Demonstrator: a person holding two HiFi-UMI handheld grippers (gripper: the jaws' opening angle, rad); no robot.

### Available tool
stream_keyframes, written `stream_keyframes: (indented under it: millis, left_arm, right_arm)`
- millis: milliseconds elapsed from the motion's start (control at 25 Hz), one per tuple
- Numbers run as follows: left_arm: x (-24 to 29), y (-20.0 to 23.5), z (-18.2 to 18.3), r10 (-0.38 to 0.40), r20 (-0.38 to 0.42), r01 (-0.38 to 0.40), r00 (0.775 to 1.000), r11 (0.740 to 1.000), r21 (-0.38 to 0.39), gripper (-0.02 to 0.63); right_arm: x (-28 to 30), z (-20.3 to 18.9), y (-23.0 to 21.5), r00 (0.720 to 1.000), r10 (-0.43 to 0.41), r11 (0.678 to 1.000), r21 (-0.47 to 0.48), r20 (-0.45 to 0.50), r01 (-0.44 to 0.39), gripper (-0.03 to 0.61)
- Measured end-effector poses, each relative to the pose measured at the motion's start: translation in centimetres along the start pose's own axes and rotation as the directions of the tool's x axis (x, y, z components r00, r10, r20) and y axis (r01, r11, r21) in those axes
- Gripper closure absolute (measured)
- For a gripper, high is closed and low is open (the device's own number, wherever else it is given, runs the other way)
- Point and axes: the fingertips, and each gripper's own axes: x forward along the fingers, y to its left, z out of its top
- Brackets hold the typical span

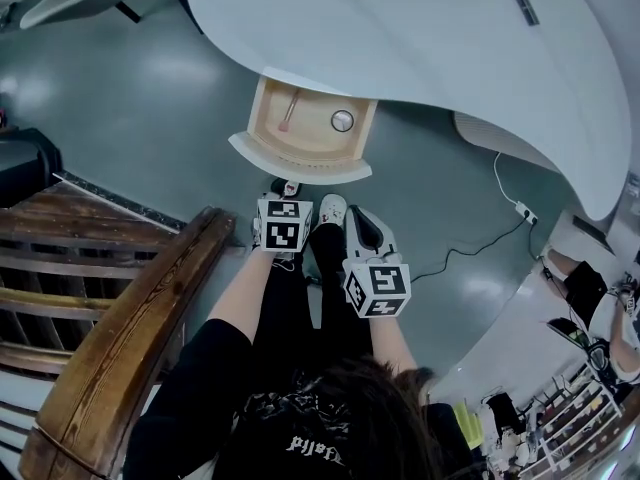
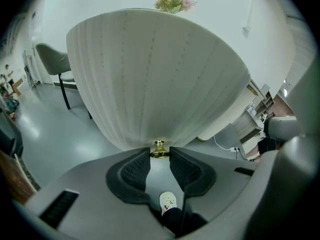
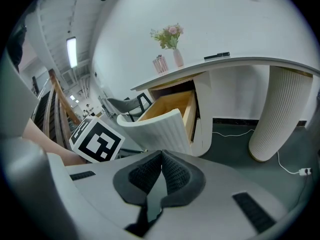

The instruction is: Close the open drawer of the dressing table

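The dressing table [image 1: 450, 28] has a white top, and its drawer [image 1: 312, 103] stands pulled out. The drawer's wooden inside holds a small round thing [image 1: 342, 120] and a thin stick [image 1: 288, 110]. In the left gripper view the drawer's ribbed white front [image 2: 150, 74] fills the frame, with its brass knob [image 2: 159, 149] at the bottom edge. My left gripper [image 2: 159, 155] has the knob pinched between its fingertips; in the head view it is just below the drawer front [image 1: 287, 190]. My right gripper [image 3: 161, 155] hangs back to the right, shut and empty, and sees the drawer [image 3: 170, 109] from the side.
A wooden stair rail [image 1: 130, 308] runs along the left. A white cable and power strip [image 1: 520, 211] lie on the grey floor at right. The table's ribbed leg [image 3: 274, 114] stands right of the drawer. A chair [image 2: 52, 59] is beyond the table. My shoe [image 1: 333, 208] is under the grippers.
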Motion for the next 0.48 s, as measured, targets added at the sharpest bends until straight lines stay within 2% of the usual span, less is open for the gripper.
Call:
stream_keyframes:
  millis: [480]
  left_arm:
    - [1.9, -0.4, 3.3, -0.017, 0.001, 0.017, 1.0, 1.0, 0.015, 0.479]
  right_arm:
    - [1.6, 2.2, -2.2, 1.0, -0.029, 0.999, 0.046, 0.01, 0.028, 0.552]
